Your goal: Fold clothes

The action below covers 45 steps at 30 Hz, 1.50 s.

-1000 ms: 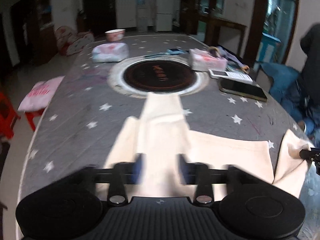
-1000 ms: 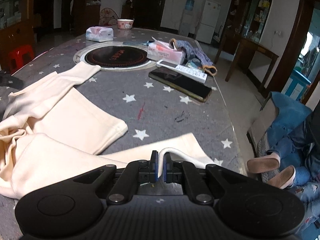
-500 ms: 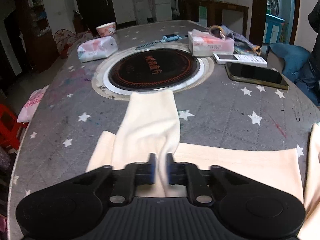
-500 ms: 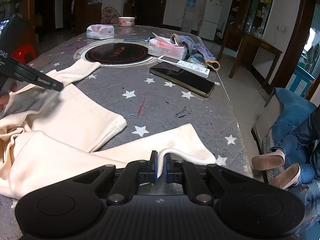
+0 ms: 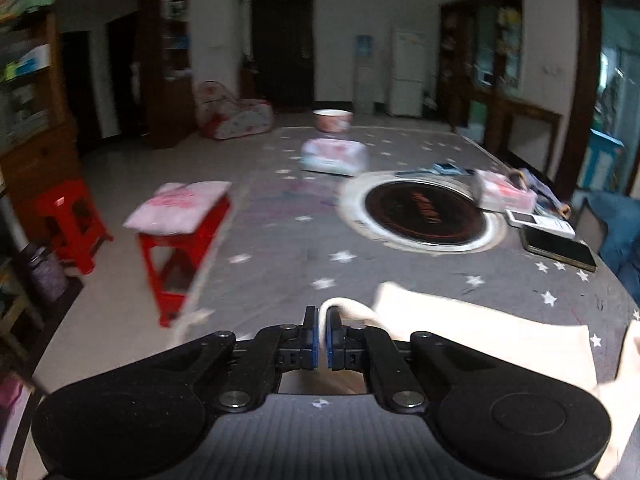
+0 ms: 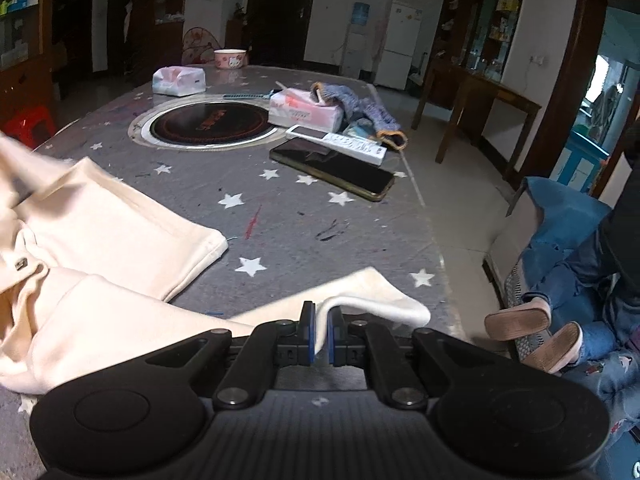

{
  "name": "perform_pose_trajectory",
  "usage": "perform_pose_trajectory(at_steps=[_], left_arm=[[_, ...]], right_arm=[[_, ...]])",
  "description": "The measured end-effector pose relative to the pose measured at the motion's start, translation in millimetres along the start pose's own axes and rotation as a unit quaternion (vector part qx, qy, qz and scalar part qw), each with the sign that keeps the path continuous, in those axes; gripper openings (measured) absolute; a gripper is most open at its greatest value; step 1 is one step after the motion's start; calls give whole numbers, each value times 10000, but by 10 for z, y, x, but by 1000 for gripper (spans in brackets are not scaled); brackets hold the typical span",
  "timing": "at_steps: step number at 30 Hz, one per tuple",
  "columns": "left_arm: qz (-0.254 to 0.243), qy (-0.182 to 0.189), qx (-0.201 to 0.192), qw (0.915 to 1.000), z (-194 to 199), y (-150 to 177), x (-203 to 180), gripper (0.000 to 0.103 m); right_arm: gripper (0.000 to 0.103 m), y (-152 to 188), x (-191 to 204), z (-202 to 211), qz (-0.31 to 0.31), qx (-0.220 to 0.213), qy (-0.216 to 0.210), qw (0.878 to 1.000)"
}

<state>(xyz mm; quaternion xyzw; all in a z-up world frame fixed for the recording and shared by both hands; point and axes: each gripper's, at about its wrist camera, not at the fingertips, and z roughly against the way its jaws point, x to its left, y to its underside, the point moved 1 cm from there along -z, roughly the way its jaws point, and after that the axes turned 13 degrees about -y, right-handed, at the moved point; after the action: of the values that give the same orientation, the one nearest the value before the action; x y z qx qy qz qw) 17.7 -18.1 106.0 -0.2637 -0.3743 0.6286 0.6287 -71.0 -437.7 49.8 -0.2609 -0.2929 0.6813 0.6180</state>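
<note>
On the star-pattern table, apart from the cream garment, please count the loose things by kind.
Tissue packs: 2
Bowl: 1
Phone: 1
White remote: 1
Blue knitted cloth: 1
Total: 6

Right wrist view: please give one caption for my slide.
Right gripper shut on a cream garment sleeve on the star-patterned table.

White walls (image 5: pixel 344 8) enclose a dim room with a pale tiled floor (image 5: pixel 120 184). A dark door (image 5: pixel 282 48) stands in the far wall, a white refrigerator (image 5: pixel 407 72) and a water dispenser (image 5: pixel 363 76) beside it. Dark wooden shelving (image 5: pixel 36 92) lines the left wall; a wooden side table (image 6: pixel 480 108) stands along the right. Two red plastic stools (image 5: pixel 176 256) sit off the tabletop's left edge.
</note>
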Motion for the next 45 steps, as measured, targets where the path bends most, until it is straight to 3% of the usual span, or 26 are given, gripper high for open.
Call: perform_pose_trajectory(at_steps=[5, 10, 12, 14, 15, 19, 22, 30, 36, 42, 45], left_arm=[[310, -68, 389, 9987, 309, 421, 558, 4], [-3, -190, 868, 9960, 306, 761, 718, 9], [-93, -220, 928, 9954, 302, 789, 737, 17], [-175, -239, 831, 9961, 319, 734, 725, 37], [-229, -266, 756, 9965, 328, 696, 707, 42], [-374, -120, 519, 9979, 296, 500, 543, 45], [-495, 145, 449, 9977, 186, 369, 303, 46], [-721, 600, 730, 9929, -396, 175, -335, 46], [-964, 589, 913, 9894, -845, 99, -681, 48], [-1145, 463, 1032, 9870, -1178, 71, -859, 53], [-1229, 471, 904, 9872, -1226, 59, -914, 52]], right_arm=[[5, 67, -31, 174, 91, -124, 196, 9997], [6, 184, -46, 134, 139, 176, 217, 9995], [13, 222, -43, 99, 184, 332, 201, 9991], [15, 200, -60, 164, 213, 271, 251, 9991], [15, 186, -70, 202, 226, 233, 277, 9991], [16, 22, -106, 321, 132, -1, 192, 9997], [17, -131, -21, 303, 136, -72, -178, 9997], [17, -389, 325, -192, 213, 153, -1035, 9943], [17, -503, 434, -612, 16, 423, -1366, 9897], [17, -565, 412, -854, -140, 608, -1277, 9898], [17, -578, 414, -942, -168, 725, -1325, 9884]])
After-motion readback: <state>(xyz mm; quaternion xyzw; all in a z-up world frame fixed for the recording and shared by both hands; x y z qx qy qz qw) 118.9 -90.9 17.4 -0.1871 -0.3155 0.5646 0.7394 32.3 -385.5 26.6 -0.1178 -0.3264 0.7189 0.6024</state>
